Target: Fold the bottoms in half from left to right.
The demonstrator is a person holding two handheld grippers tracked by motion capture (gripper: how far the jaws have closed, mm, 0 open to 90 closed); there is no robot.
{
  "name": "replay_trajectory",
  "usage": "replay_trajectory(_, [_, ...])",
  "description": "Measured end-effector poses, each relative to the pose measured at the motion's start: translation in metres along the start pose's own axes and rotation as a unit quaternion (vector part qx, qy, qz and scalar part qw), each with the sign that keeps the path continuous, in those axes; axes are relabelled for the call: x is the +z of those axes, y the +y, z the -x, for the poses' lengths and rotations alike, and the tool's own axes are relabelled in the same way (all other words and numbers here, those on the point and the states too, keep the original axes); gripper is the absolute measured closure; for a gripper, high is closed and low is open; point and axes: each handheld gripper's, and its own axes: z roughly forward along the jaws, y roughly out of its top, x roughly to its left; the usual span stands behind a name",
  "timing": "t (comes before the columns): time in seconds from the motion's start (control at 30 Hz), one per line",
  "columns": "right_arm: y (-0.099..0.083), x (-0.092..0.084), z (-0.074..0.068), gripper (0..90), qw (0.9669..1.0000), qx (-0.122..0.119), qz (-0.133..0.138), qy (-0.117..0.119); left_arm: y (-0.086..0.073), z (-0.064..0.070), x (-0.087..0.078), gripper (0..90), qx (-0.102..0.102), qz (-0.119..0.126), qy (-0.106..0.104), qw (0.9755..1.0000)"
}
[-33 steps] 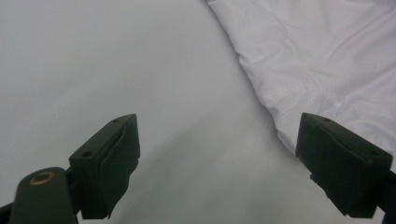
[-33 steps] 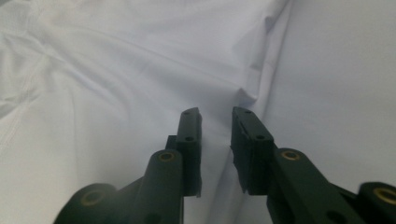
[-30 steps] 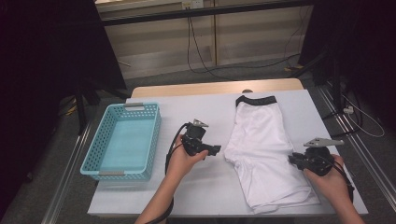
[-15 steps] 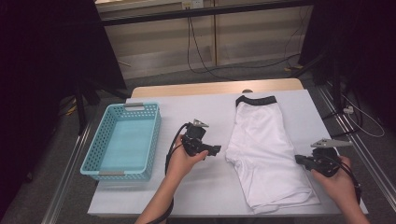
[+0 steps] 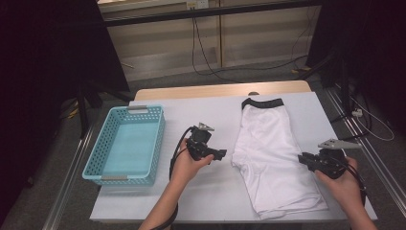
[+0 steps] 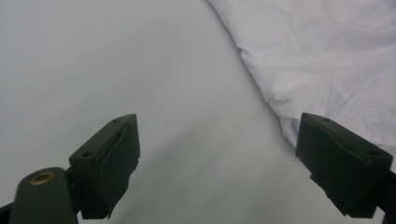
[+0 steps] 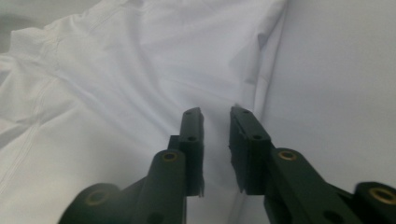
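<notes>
White shorts (image 5: 273,153) with a black waistband (image 5: 262,102) lie flat on the white table (image 5: 210,110), the waistband at the far end. My left gripper (image 5: 221,154) hovers just left of the shorts' left edge with its jaws wide open. In the left gripper view this left gripper (image 6: 217,154) has bare table between the jaws and the cloth (image 6: 327,56) by the right jaw. My right gripper (image 5: 302,159) sits at the shorts' right edge. Its jaws (image 7: 215,116) have just been opening and stand a narrow gap apart, with nothing between them and the cloth (image 7: 116,84) beneath.
A light blue slotted basket (image 5: 158,139) stands empty at the table's left side. Bare table lies between the basket and the shorts. Metal rails run along both table sides, and cables lie on the floor beyond the far edge.
My right gripper has drawn back a little to the right, to the shorts' edge. The left gripper and the shorts have stayed where they were.
</notes>
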Motion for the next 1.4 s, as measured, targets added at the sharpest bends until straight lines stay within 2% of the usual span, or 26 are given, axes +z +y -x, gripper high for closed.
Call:
replay_trajectory(0.13, [0.007,0.011,-0.001,66.9,0.9992,0.007,-0.012,-0.037,0.000,-0.001,-0.001,14.2,0.003,-0.001,-0.001,1.0000])
replay_trajectory(0.2, [0.011,0.016,0.000,67.5,0.9987,0.009,-0.014,-0.048,0.000,-0.001,-0.001,14.2,0.002,-0.001,-0.002,1.0000])
replay_trajectory(0.27, [0.013,0.022,0.002,69.1,0.9984,0.013,-0.020,-0.051,0.000,-0.002,-0.002,14.2,0.002,-0.002,-0.004,1.0000])
replay_trajectory(0.3, [0.014,0.026,0.002,73.4,0.9981,0.010,-0.027,-0.055,0.000,-0.002,-0.002,14.2,0.002,-0.002,-0.004,1.0000])
replay_trajectory(0.37, [0.016,0.033,0.003,86.8,0.9982,0.008,-0.037,-0.047,0.000,-0.001,-0.002,14.2,0.001,0.000,-0.001,1.0000])
replay_trajectory(0.4, [0.016,0.036,0.003,90.0,0.9980,0.002,-0.043,-0.046,0.000,-0.001,-0.002,14.2,0.001,0.001,-0.002,1.0000])
replay_trajectory(0.67, [0.018,0.035,0.012,90.0,0.9981,0.011,-0.040,-0.045,-0.002,-0.002,-0.004,14.2,-0.002,-0.001,-0.001,1.0000])
replay_trajectory(0.7, [0.018,0.035,0.012,88.9,0.9984,0.010,-0.037,-0.041,-0.002,-0.002,-0.004,14.2,-0.002,-0.002,0.000,1.0000])
replay_trajectory(0.77, [0.020,0.033,0.010,84.1,0.9977,-0.004,-0.036,-0.057,-0.003,-0.002,-0.005,14.2,-0.003,-0.001,0.001,1.0000])
replay_trajectory(0.9, [0.029,0.031,0.005,59.6,0.9972,-0.003,-0.023,-0.071,-0.004,-0.004,-0.007,14.0,-0.002,-0.002,0.000,1.0000])
replay_trajectory(1.03, [0.043,0.032,-0.005,51.1,0.9987,-0.004,-0.008,-0.051,-0.006,-0.005,-0.010,13.6,0.000,-0.002,0.003,1.0000])
replay_trajectory(1.1, [0.050,0.034,-0.012,44.6,0.9986,-0.013,-0.007,-0.050,-0.007,-0.005,-0.011,13.4,-0.002,0.000,0.006,1.0000])
replay_trajectory(1.17, [0.055,0.039,-0.018,40.3,0.9991,-0.007,-0.004,-0.043,-0.008,-0.006,-0.013,13.4,0.000,-0.002,0.002,1.0000])
replay_trajectory(1.3, [0.064,0.046,-0.026,35.0,0.9991,-0.010,-0.008,-0.040,-0.010,-0.006,-0.014,13.4,0.000,-0.002,0.004,1.0000])
replay_trajectory(1.33, [0.071,0.052,-0.032,30.4,0.9991,-0.008,-0.009,-0.040,-0.012,-0.007,-0.016,13.4,-0.001,-0.002,0.003,1.0000])
replay_trajectory(1.4, [0.077,0.055,-0.039,29.4,0.9989,-0.015,-0.008,-0.045,-0.013,-0.008,-0.017,13.4,-0.003,-0.001,0.007,1.0000])
